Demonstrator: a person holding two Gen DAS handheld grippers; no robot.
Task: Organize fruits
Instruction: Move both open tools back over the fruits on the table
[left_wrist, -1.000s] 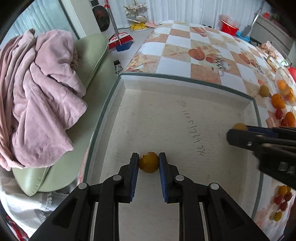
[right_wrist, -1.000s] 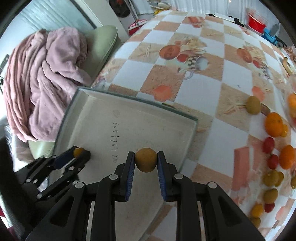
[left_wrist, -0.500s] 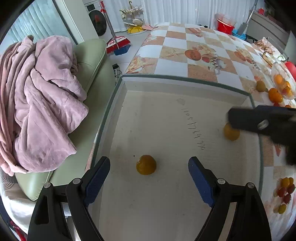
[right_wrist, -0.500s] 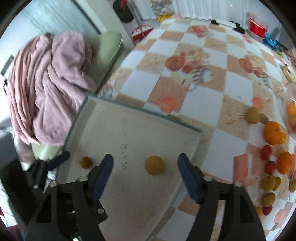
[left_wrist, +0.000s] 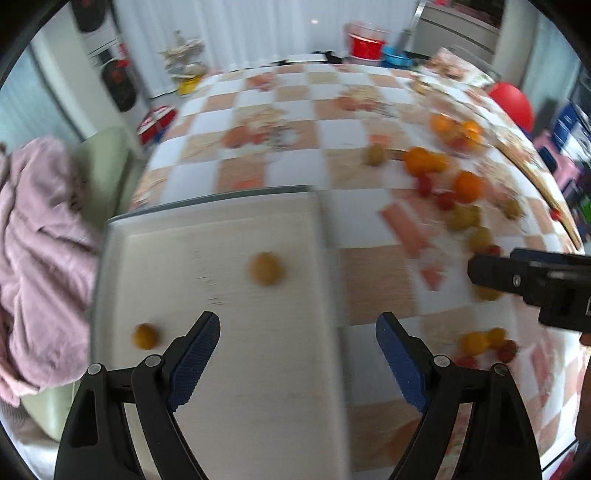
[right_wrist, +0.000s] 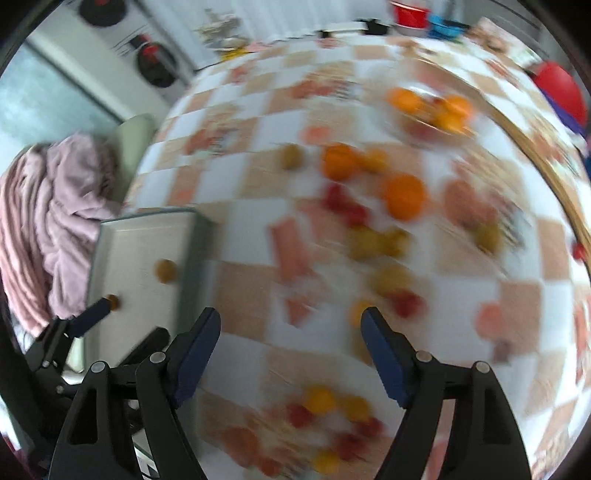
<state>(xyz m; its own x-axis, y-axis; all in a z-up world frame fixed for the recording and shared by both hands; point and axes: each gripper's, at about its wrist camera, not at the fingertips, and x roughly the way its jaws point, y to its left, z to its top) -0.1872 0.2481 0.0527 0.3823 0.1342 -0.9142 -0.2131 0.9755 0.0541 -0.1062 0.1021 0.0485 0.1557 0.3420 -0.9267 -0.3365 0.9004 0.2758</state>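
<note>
- left wrist view: left gripper (left_wrist: 297, 345) jaws wide apart, empty, above tray (left_wrist: 118, 236); two fruits (left_wrist: 264, 268) lie in it.
- right gripper (right_wrist: 290, 341) jaws apart, empty, over loose fruit (right_wrist: 403, 196) on table (right_wrist: 243, 291).
- risk: round fruit may roll off a hurried pinch.
- motion blur obscures fruit types.

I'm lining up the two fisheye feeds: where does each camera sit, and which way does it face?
Left wrist: on the left gripper, looking over the tray; right gripper intrudes at right.
Right wrist: on the right gripper, facing scattered fruit on the checkered tablecloth; left gripper lower left.
Shared: tray and its two yellow fruits.
</note>
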